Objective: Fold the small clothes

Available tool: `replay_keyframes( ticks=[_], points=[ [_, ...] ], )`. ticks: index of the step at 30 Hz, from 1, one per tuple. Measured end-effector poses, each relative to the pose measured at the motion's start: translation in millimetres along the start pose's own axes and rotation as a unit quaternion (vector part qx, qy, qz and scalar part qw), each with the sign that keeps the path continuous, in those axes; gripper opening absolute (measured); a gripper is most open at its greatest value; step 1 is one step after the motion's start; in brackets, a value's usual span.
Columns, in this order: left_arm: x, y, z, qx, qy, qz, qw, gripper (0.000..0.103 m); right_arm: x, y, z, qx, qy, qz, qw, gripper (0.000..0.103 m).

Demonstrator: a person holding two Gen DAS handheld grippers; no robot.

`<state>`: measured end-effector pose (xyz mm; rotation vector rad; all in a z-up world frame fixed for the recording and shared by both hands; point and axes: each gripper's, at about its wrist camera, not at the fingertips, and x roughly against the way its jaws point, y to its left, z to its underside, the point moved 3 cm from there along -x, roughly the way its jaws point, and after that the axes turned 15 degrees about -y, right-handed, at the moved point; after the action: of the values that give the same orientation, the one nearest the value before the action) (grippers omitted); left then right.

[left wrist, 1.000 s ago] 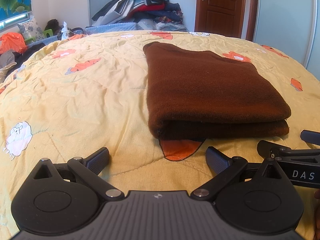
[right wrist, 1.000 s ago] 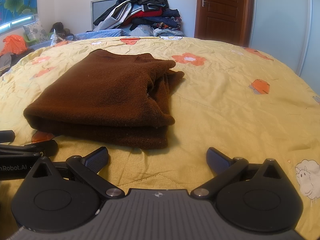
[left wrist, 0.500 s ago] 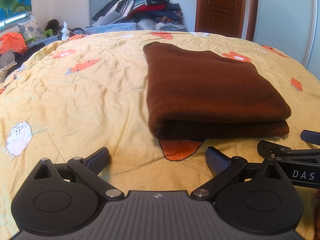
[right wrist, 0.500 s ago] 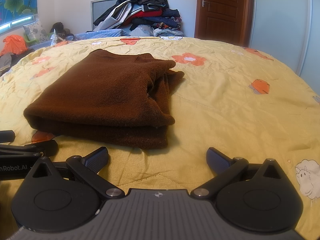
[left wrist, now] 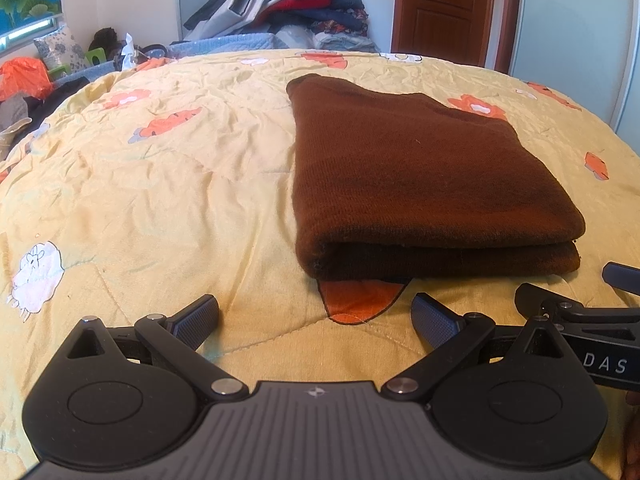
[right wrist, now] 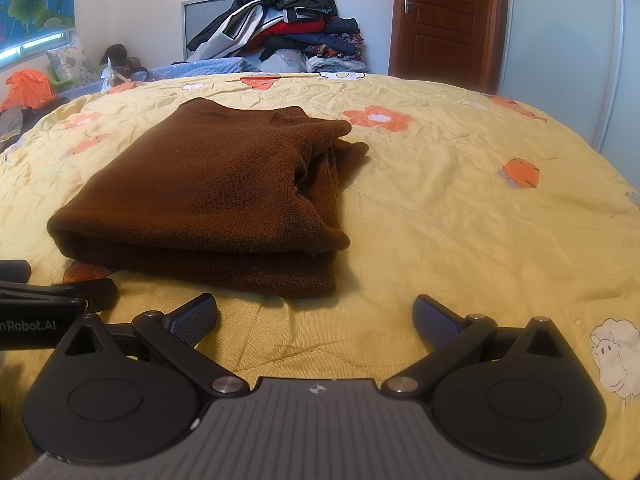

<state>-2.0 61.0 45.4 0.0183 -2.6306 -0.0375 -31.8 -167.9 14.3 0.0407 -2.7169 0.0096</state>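
Two wide-open, empty tools, left tool (left wrist: 315, 314) and right tool (right wrist: 315, 314), just short of folded brown sweater (left wrist: 416, 176).

My folded sweater (left wrist: 420, 172) lies on the quilt (left wrist: 160, 200), ahead of both grippers; behind the bed sits a clothes pile (right wrist: 288, 20)

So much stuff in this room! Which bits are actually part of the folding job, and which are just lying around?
Part of the job:
brown sweater, folded on the bed
left gripper, open
right gripper, open
bedspread, the work surface

Just lying about:
clothes pile by the far wall
orange bag
pillow
door
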Motion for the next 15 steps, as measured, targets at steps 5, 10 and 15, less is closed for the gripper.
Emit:
replay_keyframes(
  ticks=[5,10,15],
  points=[
    [-0.3,-0.4,-0.9,0.000,0.006,-0.001,1.0000,0.103,-0.8,0.7,-0.6,0.000,0.003,0.000,1.000,0.103],
    [0.7,-0.7,-0.4,0.000,0.007,-0.002,1.0000,0.103,-0.6,0.6,-0.5,0.001,0.004,-0.001,1.000,0.103],
    [0.7,-0.8,-0.3,0.001,0.006,-0.002,1.0000,0.103,0.3,0.9,0.0,0.001,0.003,-0.001,1.000,0.103]
  ],
)
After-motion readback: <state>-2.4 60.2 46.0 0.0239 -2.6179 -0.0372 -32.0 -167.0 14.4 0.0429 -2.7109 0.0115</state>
